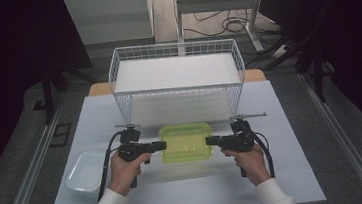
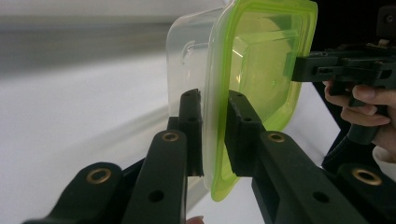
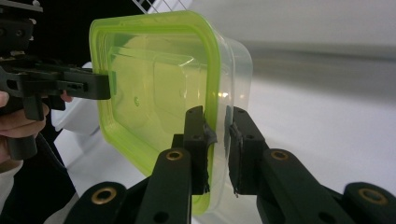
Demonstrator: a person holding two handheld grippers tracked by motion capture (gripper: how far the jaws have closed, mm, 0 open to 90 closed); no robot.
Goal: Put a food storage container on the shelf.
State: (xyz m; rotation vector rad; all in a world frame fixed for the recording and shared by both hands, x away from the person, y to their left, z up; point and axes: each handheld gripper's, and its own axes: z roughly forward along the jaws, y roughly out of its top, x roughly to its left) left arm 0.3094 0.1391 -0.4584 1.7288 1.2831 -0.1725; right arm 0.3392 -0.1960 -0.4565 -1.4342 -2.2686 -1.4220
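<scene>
A clear plastic container with a lime-green lid (image 1: 185, 141) sits mid-table between both hands, just in front of the wire basket. My left gripper (image 1: 162, 145) is shut on the lid's left rim. In the left gripper view its jaws clamp the green lid edge (image 2: 215, 140), and the container (image 2: 243, 60) reaches away beyond them. My right gripper (image 1: 209, 140) is shut on the opposite rim. In the right gripper view its fingers pinch the lid edge (image 3: 215, 126), one on the lid side and one on the clear body (image 3: 154, 88).
A white wire basket (image 1: 177, 80) stands at the back of the pale table (image 1: 286, 172). A clear, lidless container (image 1: 84, 170) rests at the front left beside my left forearm. Cables and table legs lie on the floor beyond.
</scene>
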